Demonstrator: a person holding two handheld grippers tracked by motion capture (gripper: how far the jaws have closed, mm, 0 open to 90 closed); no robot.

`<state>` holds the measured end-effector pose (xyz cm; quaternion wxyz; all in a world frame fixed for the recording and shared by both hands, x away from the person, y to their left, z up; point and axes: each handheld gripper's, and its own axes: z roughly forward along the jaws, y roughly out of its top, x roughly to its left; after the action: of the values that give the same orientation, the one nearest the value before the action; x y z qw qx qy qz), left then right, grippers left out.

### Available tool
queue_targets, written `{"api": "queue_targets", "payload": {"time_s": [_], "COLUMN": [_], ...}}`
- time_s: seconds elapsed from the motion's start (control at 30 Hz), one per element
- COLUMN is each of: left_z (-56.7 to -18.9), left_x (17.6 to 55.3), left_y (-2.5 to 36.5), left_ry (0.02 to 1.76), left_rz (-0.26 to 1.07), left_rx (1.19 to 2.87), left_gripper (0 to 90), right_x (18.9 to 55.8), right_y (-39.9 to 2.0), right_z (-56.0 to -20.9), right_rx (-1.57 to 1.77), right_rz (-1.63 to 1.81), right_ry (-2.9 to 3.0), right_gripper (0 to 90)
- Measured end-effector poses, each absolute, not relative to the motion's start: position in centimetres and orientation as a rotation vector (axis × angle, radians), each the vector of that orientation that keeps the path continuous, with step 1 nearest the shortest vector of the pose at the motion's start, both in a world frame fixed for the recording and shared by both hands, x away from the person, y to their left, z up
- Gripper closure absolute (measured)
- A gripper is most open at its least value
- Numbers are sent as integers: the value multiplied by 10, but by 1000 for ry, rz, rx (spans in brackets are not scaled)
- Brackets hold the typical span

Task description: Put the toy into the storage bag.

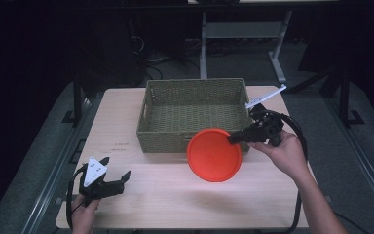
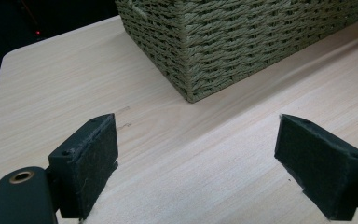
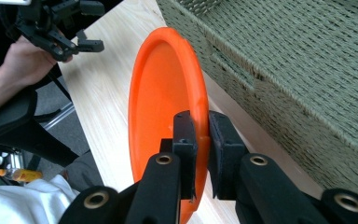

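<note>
Orange plate clamped at the basket's near wall

Right gripper (image 1: 234,139) pinches the rim of the orange plate (image 1: 214,155), its two black jaws closed on the plate's edge, one pad on the inside face and one on the outside, as the right gripper view shows plainly (image 3: 199,140). The plate (image 3: 165,107) hangs tilted, clear of the wooden table (image 1: 141,195), just in front of the near wall of the woven basket (image 1: 195,114) and toward that wall's right end; its upper edge overlaps the wall from the high view. The basket stands at the far middle of the table.

The left gripper (image 1: 117,181) sits by the table's near left corner, well apart from the plate, held low over the wood. Its jaws stand wide with bare tabletop between the pads (image 2: 93,158). In the left gripper view a corner of the basket (image 2: 242,42) lies ahead of it.
</note>
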<state>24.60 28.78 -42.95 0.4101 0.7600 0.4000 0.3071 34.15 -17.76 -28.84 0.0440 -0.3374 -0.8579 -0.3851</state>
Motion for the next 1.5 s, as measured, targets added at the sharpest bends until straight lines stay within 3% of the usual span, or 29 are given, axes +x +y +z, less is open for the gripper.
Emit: {"api": "queue_targets", "payload": {"time_s": [1.5], "left_z": [-429], "left_x": [246], "left_y": [289], "left_ry": [1011], "left_rz": [770], "left_rx": [1909], "left_gripper": [128], "right_x": [386], "right_y": [-173], "right_z": [-246], "right_rx": [-1097], "right_rz": [-1205], "right_ry": [-2607], "right_gripper": [819]}}
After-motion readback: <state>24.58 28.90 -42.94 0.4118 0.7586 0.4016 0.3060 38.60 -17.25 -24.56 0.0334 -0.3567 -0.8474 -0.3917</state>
